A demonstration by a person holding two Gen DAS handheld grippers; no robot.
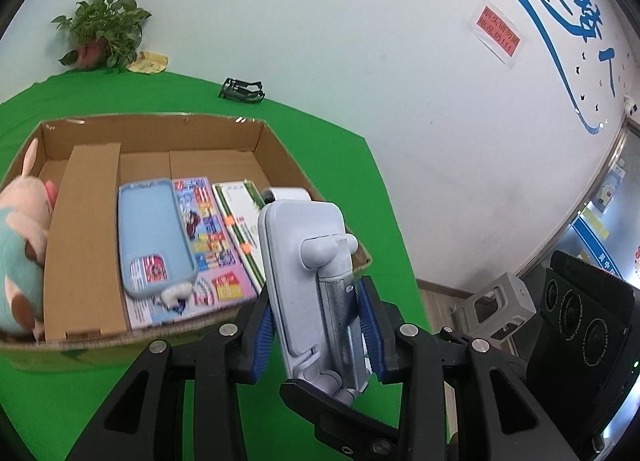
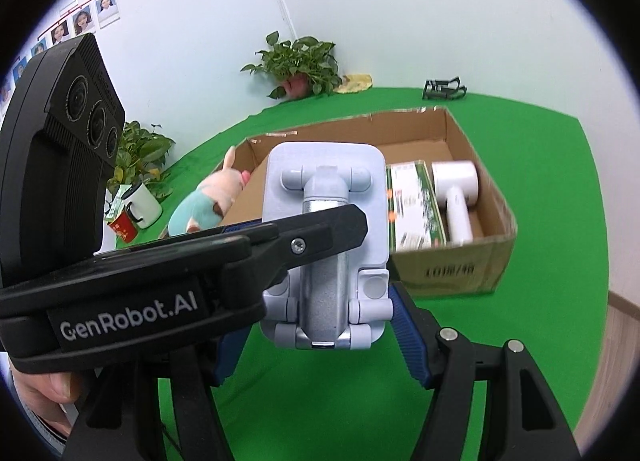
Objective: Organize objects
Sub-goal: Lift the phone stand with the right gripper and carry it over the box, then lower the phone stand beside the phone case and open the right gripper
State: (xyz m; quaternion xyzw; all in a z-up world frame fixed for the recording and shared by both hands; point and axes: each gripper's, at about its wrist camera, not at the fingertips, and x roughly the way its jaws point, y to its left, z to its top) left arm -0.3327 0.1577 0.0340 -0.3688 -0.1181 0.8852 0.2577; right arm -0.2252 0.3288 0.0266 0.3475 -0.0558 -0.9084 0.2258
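the left gripper was clamped on a grey stand, held above the green cloth just beside the box. the right gripper stood open around the stand's base, touch unclear.

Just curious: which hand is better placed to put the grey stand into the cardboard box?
Left, probably. The left gripper clamps the grey stand by its stem, with the cardboard box just beyond; the right gripper merely straddles its base.
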